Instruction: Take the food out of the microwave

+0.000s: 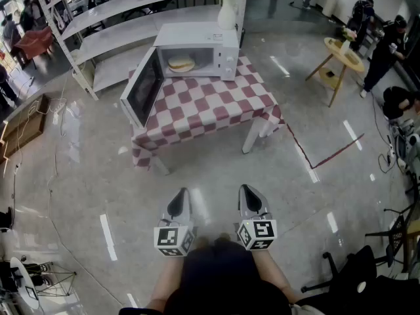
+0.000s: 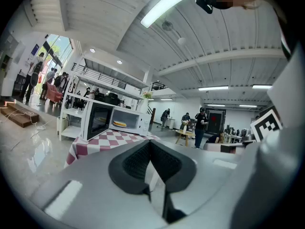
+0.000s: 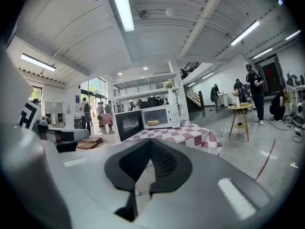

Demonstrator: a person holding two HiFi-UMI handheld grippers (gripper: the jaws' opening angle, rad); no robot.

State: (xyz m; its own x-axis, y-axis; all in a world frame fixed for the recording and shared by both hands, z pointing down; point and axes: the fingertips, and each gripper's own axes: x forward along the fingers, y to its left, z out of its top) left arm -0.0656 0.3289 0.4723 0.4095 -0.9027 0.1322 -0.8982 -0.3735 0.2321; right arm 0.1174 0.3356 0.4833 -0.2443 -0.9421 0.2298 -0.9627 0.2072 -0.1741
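The left gripper [image 1: 182, 193] and right gripper [image 1: 247, 189] are held pressed together, empty, well apart from the far table [image 1: 216, 107]. The food [image 1: 181, 63] is seen inside the open microwave [image 1: 197, 37] there.

Head view: high up, tilted steeply down; microwave [image 1: 197, 51] on checkered desk [image 1: 210, 107] sits upper centre of frame, well off. L & R gripper views: low, approx. level, looking along own jaws twd same microwave & desk, mid-frame, distant. All 3 share them.
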